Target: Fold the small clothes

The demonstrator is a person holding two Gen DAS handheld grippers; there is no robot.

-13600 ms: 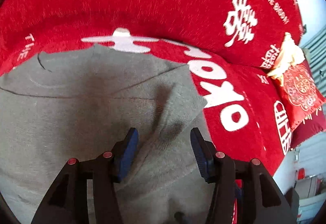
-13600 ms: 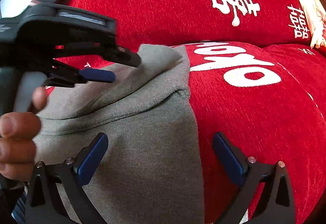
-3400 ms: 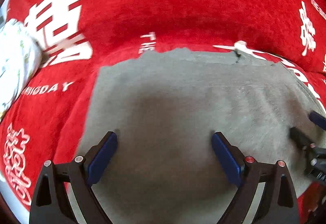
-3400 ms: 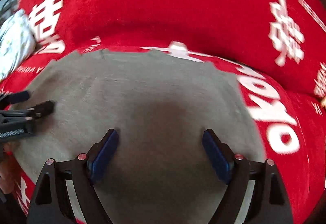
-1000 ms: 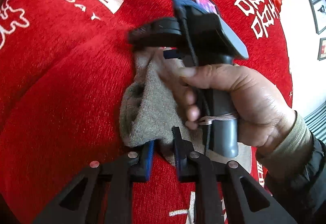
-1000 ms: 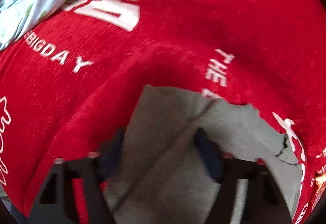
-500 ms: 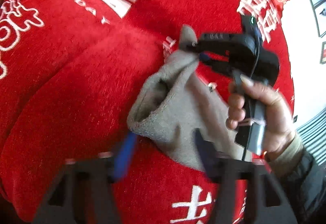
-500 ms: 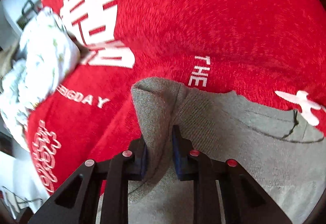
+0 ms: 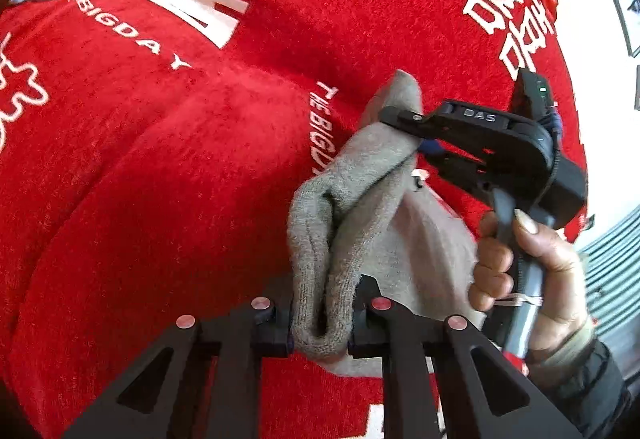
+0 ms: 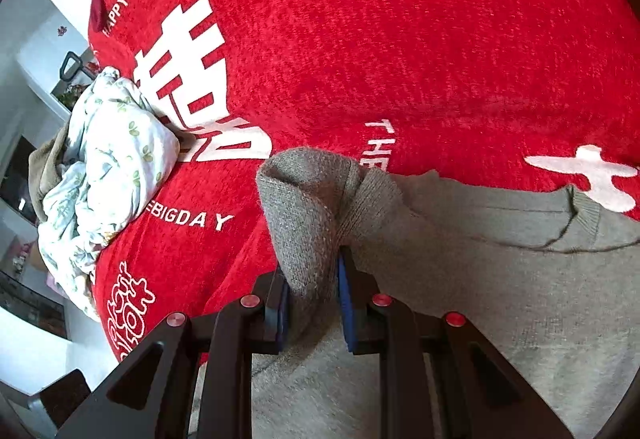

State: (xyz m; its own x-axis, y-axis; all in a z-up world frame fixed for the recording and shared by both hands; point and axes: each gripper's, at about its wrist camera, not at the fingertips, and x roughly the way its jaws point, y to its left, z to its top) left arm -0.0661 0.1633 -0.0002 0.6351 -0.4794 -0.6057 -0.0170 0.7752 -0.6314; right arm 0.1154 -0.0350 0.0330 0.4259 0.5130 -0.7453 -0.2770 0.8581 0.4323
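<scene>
Now both hand-held grippers are clamped on the grey sweater (image 9: pixel 352 207), lifting its edge off the red sofa cover (image 9: pixel 160 167). Half a second ago the left hand-held gripper (image 9: pixel 320 319) stood wide; it has just closed. The right hand-held gripper (image 10: pixel 312 303) pinches a fold.

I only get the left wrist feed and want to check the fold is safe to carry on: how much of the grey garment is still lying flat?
Observer: Most of it. In the right wrist view the grey garment spreads flat over the red cover, neckline visible.
Operator: Is the right gripper really gripping?
Observer: Yes, the right gripper has its jaws shut on a raised fold of knit.
Operator: Anything else lying nearby?
Observer: A crumpled floral cloth lies apart from the garment, on the cover's left edge.
</scene>
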